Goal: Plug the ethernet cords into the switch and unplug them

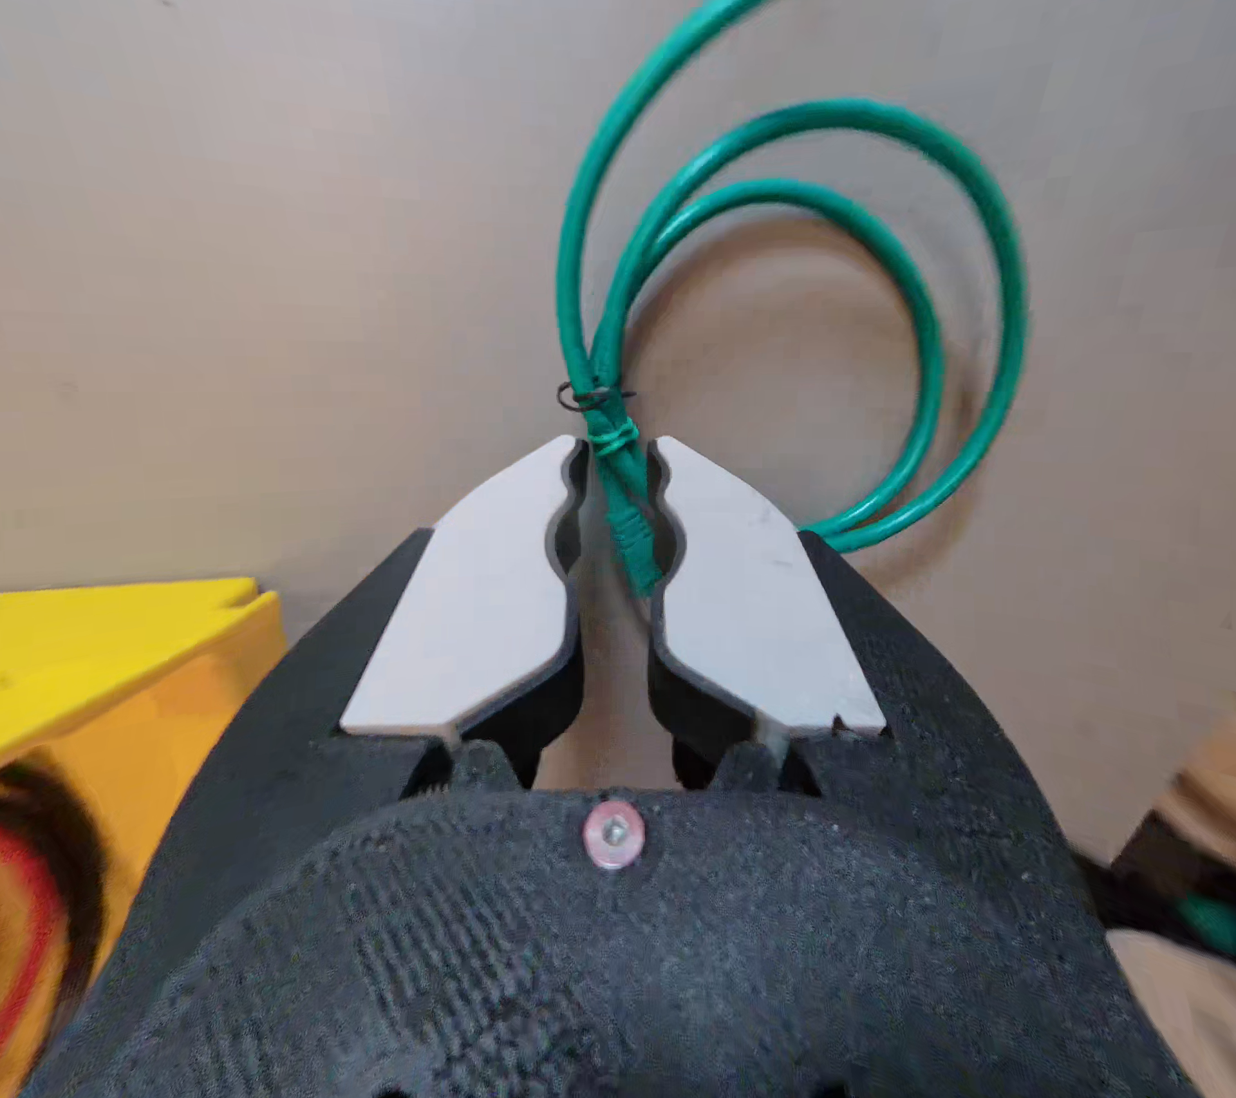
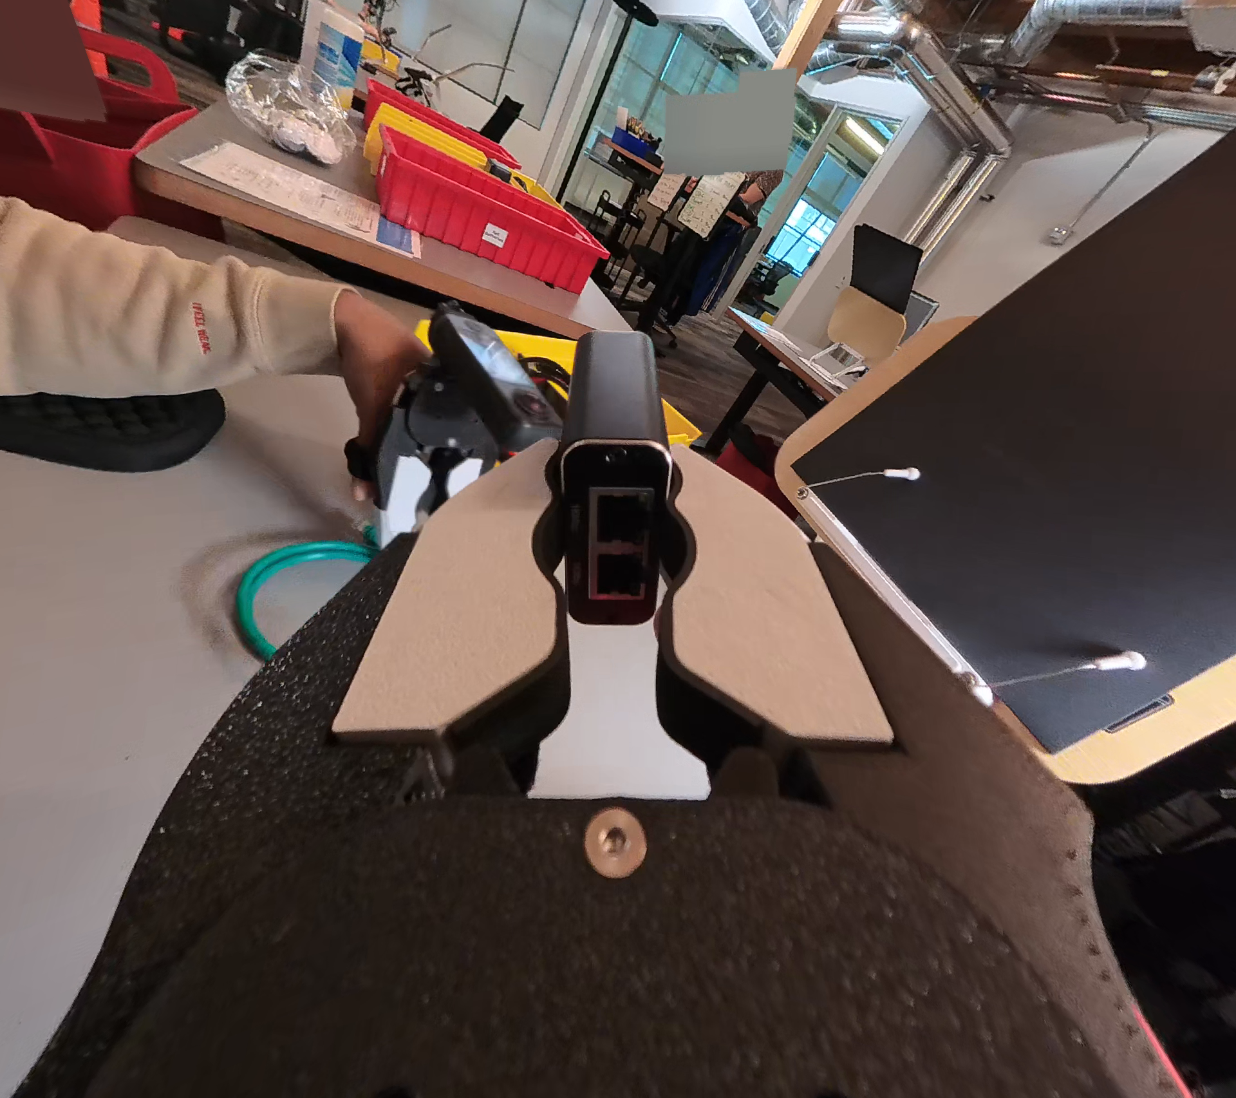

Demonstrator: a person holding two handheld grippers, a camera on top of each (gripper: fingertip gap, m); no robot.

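**Plug end sits between the left jaws, switch ports face back at the right camera**

The left gripper (image 1: 616, 450) has the green ethernet cord (image 1: 789, 209) boot running lengthwise down its narrow gap; can't tell if it's pinched yet. The rest coils on the grey table (image 1: 267, 196). The right gripper (image 2: 615, 464) is clamped on the black switch (image 2: 612, 417), lifted, both ports empty. Left's job, I'd say: plug needs turning toward those ports.

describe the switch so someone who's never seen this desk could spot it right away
Start at the grey table and find the right gripper raised above it. Clamped between its pale fingers is the switch, a slim dark box pointing away from the camera. Two empty stacked ports on its near end set it apart; the green cable lies coiled lower left.
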